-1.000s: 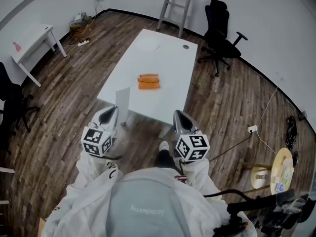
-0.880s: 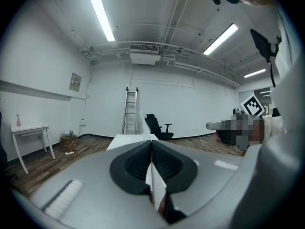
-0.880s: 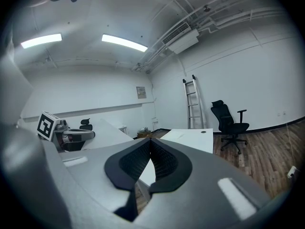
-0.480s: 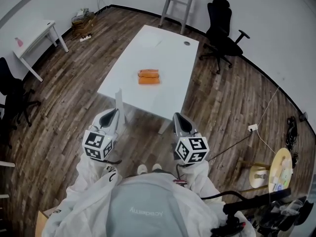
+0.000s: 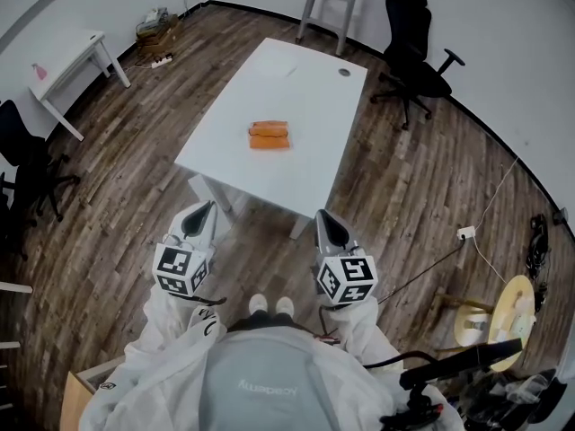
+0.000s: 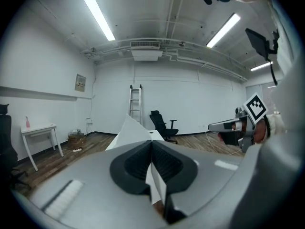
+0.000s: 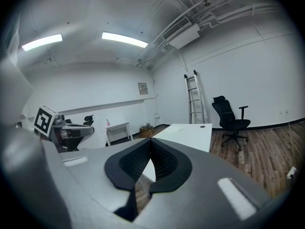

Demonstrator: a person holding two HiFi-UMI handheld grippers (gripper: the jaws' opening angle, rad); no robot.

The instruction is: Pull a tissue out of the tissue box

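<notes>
An orange tissue box [image 5: 269, 136] lies near the middle of the white table [image 5: 305, 88], well ahead of both grippers. My left gripper [image 5: 205, 209] is off the table's near edge and shut on a white tissue [image 6: 130, 130], which stands up as a pointed sheet between the jaws [image 6: 152, 147]. In the head view I cannot make out the tissue against the gripper. My right gripper [image 5: 323, 219] is level with the left one and shut [image 7: 150, 146] with nothing in it. Each gripper shows in the other's view, the right gripper [image 6: 238, 127] and the left gripper [image 7: 71, 130].
A ladder [image 5: 334, 7] leans on the far wall beside a black office chair [image 5: 418, 57]. A small white desk [image 5: 67, 61] and another dark chair [image 5: 22, 164] are at the left. A cable with a socket [image 5: 465, 233] and a round stool [image 5: 503, 317] are at the right.
The person has stepped back, so the table and box sit farther from both grippers. The tissue, seen as a broad white sheet above the left gripper, no longer stands out in the head view.
</notes>
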